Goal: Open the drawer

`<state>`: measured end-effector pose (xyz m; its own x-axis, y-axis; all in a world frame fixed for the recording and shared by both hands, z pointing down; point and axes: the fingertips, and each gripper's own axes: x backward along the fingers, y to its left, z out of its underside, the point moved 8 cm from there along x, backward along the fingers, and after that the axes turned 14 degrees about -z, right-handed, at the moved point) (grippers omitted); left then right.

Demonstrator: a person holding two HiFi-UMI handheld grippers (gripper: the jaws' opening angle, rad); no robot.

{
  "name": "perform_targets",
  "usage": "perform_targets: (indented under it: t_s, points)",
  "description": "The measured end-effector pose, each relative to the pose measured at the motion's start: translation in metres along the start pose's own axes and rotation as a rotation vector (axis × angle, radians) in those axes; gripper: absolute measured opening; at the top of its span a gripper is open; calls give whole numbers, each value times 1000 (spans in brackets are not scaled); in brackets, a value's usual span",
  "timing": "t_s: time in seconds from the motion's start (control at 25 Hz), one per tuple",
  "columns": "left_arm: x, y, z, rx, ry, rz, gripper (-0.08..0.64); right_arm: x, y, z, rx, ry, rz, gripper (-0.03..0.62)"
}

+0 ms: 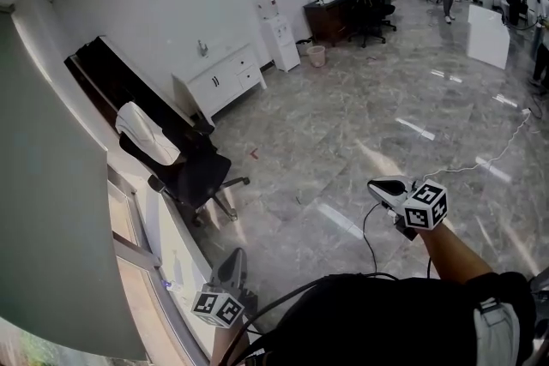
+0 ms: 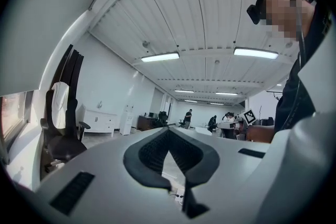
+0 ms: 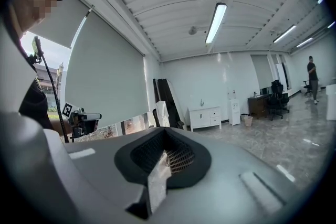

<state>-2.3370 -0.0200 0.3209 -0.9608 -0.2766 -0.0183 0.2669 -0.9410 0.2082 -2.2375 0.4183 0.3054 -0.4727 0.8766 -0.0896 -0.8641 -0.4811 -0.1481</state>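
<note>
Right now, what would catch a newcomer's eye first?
Two hand-held tools with marker cubes fill the foreground, the left tool low centre, the right tool to its right, both shut and empty. Beyond stretches a glossy grey stone floor, with a black office chair draped in white cloth at left and a low white drawer cabinet against the far wall.

A low white sideboard [image 1: 219,81] stands with its back flush against the white wall [image 1: 171,4], resting on the glossy grey marble floor [image 1: 343,141] at the far side of the room. Its left part has two doors with dark vertical handles. Its right part holds two stacked white drawers [image 1: 249,70], one above the other. Both drawers are shut, their fronts level with the doors beside them.
</note>
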Motion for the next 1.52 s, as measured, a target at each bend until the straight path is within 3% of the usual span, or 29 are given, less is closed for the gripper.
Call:
perform_targets:
  t_s: [0.32, 0.6, 0.8, 1.16, 1.52]
  points:
    - [-39, -30, 5, -19, 27, 55, -10, 18, -29, 7, -16, 7, 13, -2]
    - [-76, -2, 11, 17, 44, 95, -11, -5, -42, 7, -20, 19, 44, -2]
    - [-115, 50, -2, 26, 30, 160, -9, -48, -47, -11, 4, 9, 103, -2]
    - [-173, 152, -62, -5, 45, 246, -10, -144, -43, -44, 12, -18, 212, -2]
    - [-221, 231, -60, 1, 73, 298, -10, -222, -53, -40, -4, 19, 251, -2]
